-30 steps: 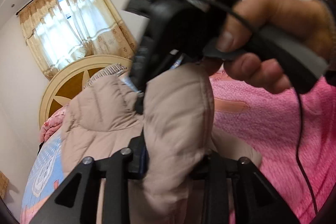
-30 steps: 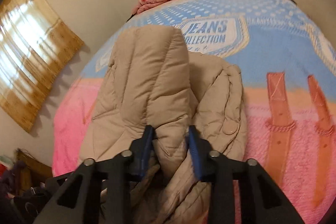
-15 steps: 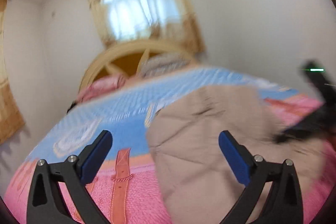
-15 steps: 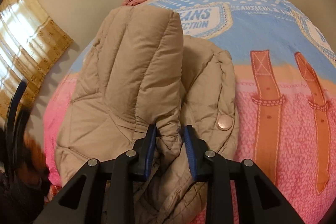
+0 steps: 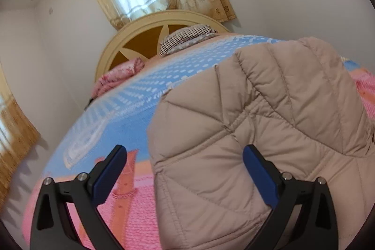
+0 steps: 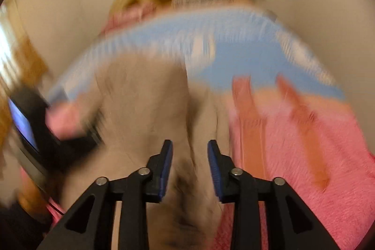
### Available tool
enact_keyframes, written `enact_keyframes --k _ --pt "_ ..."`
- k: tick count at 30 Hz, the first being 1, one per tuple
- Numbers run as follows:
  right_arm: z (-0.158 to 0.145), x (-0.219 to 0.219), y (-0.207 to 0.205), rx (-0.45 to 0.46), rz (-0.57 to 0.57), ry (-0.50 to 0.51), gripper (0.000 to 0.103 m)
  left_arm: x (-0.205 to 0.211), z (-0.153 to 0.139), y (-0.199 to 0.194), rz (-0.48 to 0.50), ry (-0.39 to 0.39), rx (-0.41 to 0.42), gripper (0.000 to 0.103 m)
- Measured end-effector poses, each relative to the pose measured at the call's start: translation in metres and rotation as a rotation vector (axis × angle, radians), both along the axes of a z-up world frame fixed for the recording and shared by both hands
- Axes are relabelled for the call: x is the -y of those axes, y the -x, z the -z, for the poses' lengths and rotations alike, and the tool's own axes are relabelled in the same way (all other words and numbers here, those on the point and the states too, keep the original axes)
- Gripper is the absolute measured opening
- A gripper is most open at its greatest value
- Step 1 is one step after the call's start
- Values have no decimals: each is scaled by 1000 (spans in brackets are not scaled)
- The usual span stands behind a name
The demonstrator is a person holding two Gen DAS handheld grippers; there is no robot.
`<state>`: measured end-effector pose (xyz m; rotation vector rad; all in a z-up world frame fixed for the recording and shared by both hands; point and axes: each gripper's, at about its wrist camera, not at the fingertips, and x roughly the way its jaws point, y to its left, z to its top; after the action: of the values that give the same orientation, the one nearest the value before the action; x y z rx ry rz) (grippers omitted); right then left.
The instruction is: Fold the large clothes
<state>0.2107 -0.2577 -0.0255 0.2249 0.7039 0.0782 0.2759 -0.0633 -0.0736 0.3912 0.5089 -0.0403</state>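
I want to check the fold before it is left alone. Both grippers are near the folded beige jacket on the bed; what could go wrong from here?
1. The puffy jacket may spring open: the left gripper stands wide open and holds nothing.
2. The right gripper is opening with jacket fabric between its jaws; its pads could snag and drag the fold.
3. The right view is blurred, so the fold cannot be checked there.

The bed (image 5: 131, 95) is covered by a blanket (image 5: 140, 198), blue farther off and pink nearest the left gripper (image 5: 185, 170). A beige quilted jacket (image 5: 269, 123) is laid on it, directly ahead. Beyond, a striped pillow (image 5: 187, 35) and pink bedding (image 5: 117, 76) are seen by the headboard (image 5: 145, 39).
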Motion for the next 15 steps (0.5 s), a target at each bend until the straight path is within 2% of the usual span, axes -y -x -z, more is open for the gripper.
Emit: enact_keyframes --k 1,3,4,5,6,8,10,11,13,15 --pt "-19 -9 -1 69 -19 -34 55 -1 0 0 -3 7 -2 102" --pt "-28 -28 -19 104 -83 -49 55 -2 -2 -2 -3 3 2 102" --pt "-26 -36 -31 102 -114 -53 55 -5 -6 -3 -2 16 -1 102" --pt "-16 -45 -48 71 -121 -6 55 -11 -15 -4 -16 53 -14 102" --pt "-8 -50 -56 62 -117 29 52 -18 -21 -7 -34 93 -25 102" --pt "25 -47 -80 2 -95 96 47 -41 -42 -15 -91 240 -58 102" --pt "47 -31 -82 -19 -73 48 46 -53 -49 -22 -114 376 -98 103" --pt "54 -24 -80 -12 -65 17 46 -51 -49 -29 -119 417 -126 103" --pt "65 -14 -79 -12 -71 -63 46 -38 -37 -44 -136 396 -162 103" --pt "77 -16 -76 -13 -67 -77 46 -20 -17 -56 -179 302 -184 103"
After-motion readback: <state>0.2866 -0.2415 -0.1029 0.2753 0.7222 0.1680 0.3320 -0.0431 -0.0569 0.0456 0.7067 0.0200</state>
